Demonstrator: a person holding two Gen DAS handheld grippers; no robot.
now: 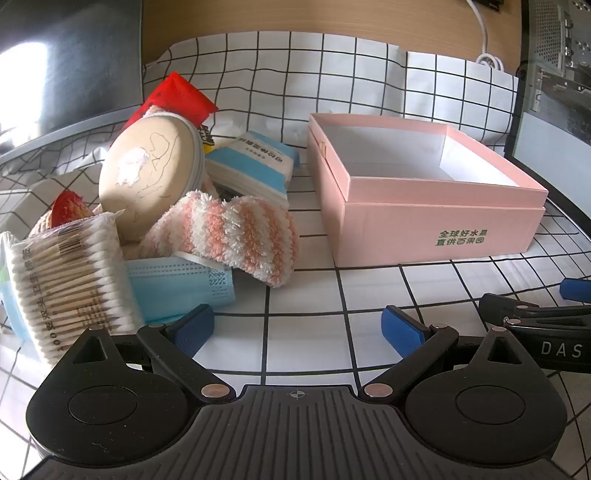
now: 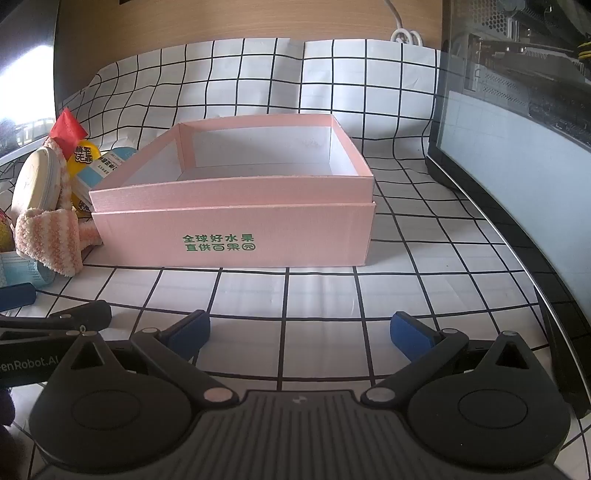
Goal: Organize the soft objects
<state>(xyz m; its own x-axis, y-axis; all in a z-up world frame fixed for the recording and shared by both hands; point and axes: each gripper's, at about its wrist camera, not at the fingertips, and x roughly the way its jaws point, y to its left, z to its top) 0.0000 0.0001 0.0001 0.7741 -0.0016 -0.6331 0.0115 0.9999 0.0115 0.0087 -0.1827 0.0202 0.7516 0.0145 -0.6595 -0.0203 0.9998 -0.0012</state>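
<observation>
The pink box [image 2: 232,229] sits empty on the desk [image 2: 321,306]; the soft-item pile lies left of it. We hold both grippers' fingers [image 1: 192,326] apart, empty. Risk: grasping the striped sock [image 1: 236,236] may topple the round pouch [image 1: 151,173] leaning above.

Setting: you are at a desk in a home or office workspace. Evidence: wooden back panel [image 2: 221,22]; open-sided computer case [image 1: 554,40] at right; white cable [image 1: 480,33] trailing down the panel; black-and-white grid cloth [image 2: 332,295] spread over the desktop; dark monitor-like panel [image 1: 74,74] at left.
</observation>
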